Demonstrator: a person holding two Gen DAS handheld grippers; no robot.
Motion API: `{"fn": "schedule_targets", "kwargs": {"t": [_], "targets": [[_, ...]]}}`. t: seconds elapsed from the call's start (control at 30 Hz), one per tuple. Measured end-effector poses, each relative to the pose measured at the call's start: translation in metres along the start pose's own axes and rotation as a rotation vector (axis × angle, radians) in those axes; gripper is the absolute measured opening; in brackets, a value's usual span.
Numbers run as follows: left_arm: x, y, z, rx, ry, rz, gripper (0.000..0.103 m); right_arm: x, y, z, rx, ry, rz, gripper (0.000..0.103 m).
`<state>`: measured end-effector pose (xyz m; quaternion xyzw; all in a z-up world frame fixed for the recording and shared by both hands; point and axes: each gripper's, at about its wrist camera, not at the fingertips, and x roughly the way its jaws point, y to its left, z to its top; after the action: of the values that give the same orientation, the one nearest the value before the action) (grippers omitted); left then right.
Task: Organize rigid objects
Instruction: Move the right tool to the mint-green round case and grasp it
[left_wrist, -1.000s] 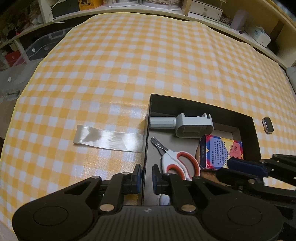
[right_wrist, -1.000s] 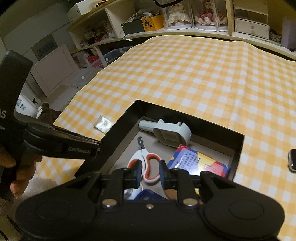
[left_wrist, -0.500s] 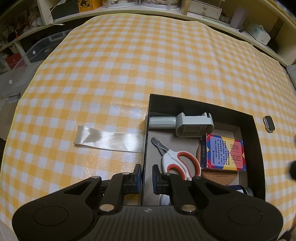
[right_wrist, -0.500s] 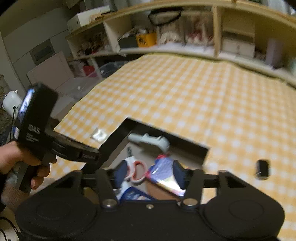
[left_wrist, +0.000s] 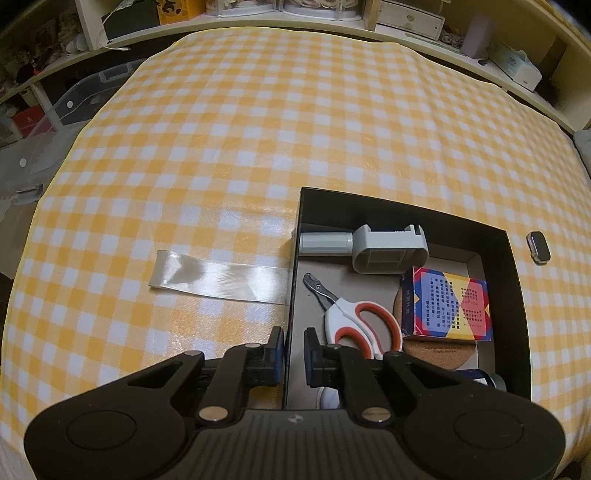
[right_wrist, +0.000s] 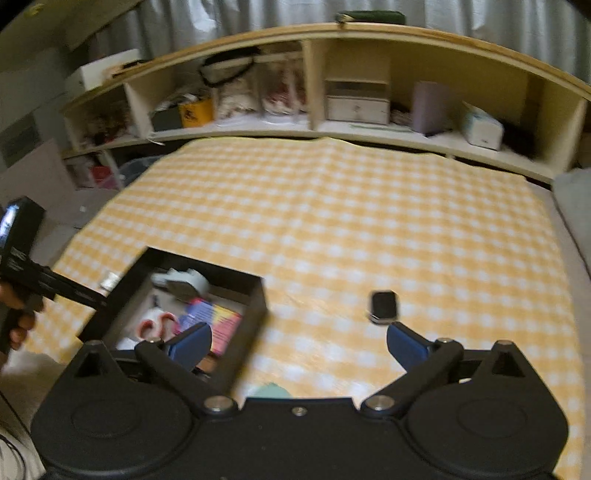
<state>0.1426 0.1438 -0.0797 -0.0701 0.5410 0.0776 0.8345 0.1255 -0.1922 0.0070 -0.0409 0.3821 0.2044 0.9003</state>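
Observation:
A black box stands on the checked cloth and holds a grey tool, red-handled clippers, a colourful card box and a cork coaster. My left gripper is shut on the box's left wall. A small black watch body lies on the cloth right of the box; it also shows in the right wrist view. My right gripper is open and empty, raised above the cloth, with the watch body just beyond its right fingertip. The box lies at its left.
A strip of clear tape runs from the box's left wall across the cloth. Cluttered shelves line the far side. A clear plastic bin sits off the table's left edge. A pale green thing shows below the right gripper.
My right gripper opened wide, left the box and swung up and right toward the watch body. My left gripper kept its hold on the box wall.

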Motion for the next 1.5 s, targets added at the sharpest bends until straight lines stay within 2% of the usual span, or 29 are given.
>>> {"fn": "schedule_targets", "kwargs": {"t": [0.3, 0.5, 0.67, 0.97, 1.37, 1.5], "targets": [[0.0, 0.002, 0.0, 0.011, -0.002, 0.012, 0.007, 0.035, 0.0, -0.02, -0.025, 0.141, -0.015, 0.102], [0.001, 0.005, 0.0, 0.021, -0.006, 0.025, 0.002, 0.066, 0.014, -0.036, -0.122, 0.241, -0.039, 0.1], [0.0, 0.004, 0.0, 0.025, -0.005, 0.026, 0.002, 0.085, 0.027, -0.045, -0.204, 0.28, -0.025, 0.095], [0.0, 0.004, 0.0, 0.025, -0.005, 0.026, 0.002, 0.114, 0.036, -0.056, -0.242, 0.325, 0.01, 0.091], [0.0, 0.002, 0.0, 0.025, -0.005, 0.027, 0.002, 0.13, 0.042, -0.058, -0.246, 0.35, 0.035, 0.074], [0.0, 0.004, 0.0, 0.028, -0.006, 0.028, 0.002, 0.13, 0.042, -0.057, -0.234, 0.355, 0.056, 0.062]]}}
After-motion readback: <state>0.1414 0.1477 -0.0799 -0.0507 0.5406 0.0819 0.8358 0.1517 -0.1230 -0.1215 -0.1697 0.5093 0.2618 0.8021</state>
